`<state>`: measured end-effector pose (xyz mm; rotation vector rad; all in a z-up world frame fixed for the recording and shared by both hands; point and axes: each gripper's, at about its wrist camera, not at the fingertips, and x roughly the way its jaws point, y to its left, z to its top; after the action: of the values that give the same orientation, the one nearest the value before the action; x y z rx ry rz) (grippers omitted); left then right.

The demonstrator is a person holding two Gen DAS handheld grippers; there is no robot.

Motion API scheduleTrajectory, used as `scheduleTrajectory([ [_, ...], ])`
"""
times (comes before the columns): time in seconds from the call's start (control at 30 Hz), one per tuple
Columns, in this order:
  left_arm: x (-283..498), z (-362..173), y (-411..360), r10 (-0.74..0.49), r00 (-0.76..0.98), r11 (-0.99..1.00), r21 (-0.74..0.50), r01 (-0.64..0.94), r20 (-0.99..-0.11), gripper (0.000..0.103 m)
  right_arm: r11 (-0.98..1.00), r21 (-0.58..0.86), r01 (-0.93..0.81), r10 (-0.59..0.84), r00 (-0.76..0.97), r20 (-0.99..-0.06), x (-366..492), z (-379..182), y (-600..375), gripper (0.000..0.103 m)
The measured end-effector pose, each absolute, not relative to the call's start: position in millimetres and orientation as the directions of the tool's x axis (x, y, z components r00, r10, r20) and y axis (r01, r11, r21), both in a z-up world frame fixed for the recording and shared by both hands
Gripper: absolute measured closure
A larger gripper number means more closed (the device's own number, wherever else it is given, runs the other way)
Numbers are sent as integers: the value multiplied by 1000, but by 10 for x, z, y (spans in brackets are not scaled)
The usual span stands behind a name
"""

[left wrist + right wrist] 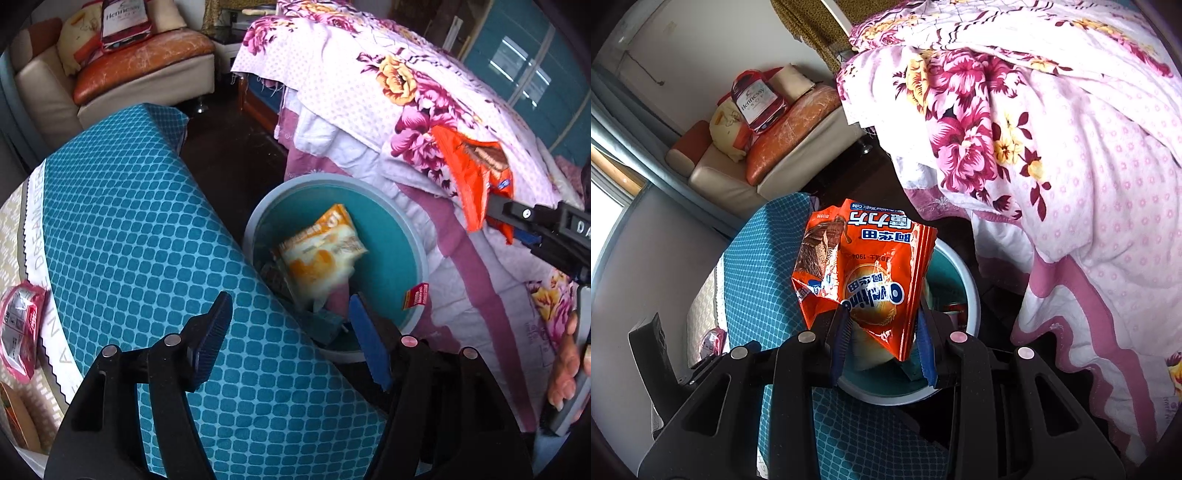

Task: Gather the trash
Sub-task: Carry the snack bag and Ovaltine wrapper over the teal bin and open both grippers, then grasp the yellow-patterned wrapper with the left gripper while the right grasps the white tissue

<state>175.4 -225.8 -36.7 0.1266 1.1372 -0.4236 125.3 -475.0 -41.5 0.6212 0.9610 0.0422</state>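
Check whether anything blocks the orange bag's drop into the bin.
Nothing visible does. The right gripper holds the orange bag above the open bin, which has no lid. A yellow wrapper already lies inside, with room left.

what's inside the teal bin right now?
The teal bin holds a yellow-and-white snack bag atop darker wrappers; a red scrap sits at the rim. Anything beneath is covered.

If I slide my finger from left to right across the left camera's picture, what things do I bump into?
Pink wrapper → blue cushion → bin with a yellow bag inside → orange bag → right gripper holding it.
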Motion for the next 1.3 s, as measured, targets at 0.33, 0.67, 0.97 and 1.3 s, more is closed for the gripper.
scheduleTrajectory([
  [0.33,1656,-287,-2011,-296,364,921,-163,354,-883,15,846,488,214,320,529,-786,1367,-495,-4497,71],
  [0.67,1551,-270,-1785,-320,352,923,-204,327,-879,14,851,472,228,322,483,-814,1402,-571,-4294,33],
  [0.97,1394,-222,-1565,-319,365,931,-218,293,-874,13,872,444,205,308,473,-825,1335,-527,-4129,26],
  [1.3,1053,-78,-1188,-308,401,943,-219,251,-863,13,902,415,118,331,428,-841,1224,-398,-3713,25],
])
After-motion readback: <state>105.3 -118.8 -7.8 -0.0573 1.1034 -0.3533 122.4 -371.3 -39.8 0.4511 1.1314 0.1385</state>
